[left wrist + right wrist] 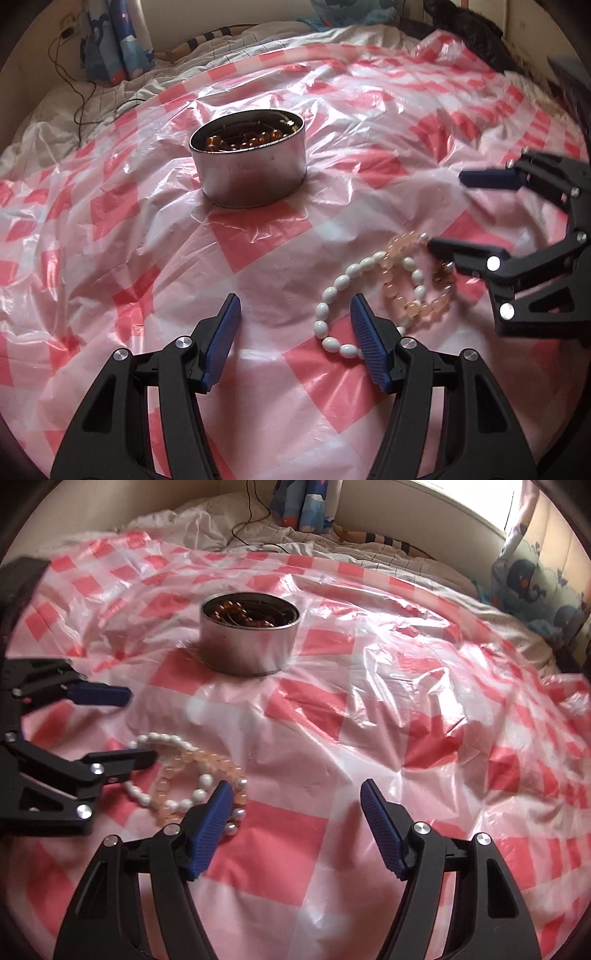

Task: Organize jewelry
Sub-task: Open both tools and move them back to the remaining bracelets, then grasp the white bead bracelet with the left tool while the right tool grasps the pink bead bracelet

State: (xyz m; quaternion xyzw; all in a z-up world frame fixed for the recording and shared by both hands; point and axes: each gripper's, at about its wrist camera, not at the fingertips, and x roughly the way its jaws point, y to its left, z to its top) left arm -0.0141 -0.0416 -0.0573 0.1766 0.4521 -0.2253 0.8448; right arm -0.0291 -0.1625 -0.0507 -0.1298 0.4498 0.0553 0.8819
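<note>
Both your left gripper (295,314) and right gripper (293,797) stand wide open and empty, flanking the overlapping white oval-bead bracelet (334,291) and peach round-bead bracelet (402,291) on the checked plastic-covered bed (258,236), presumably for transfer into the round metal tin (247,173) holding amber beads (236,142).

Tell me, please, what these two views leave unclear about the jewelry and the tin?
- Tin: both views show amber beads inside, but its wall hides the bottom.
- White bracelet: in the left wrist view, the left claw covers part.
- Peach bracelet: in the right wrist view, the right claw hides its near side.
</note>
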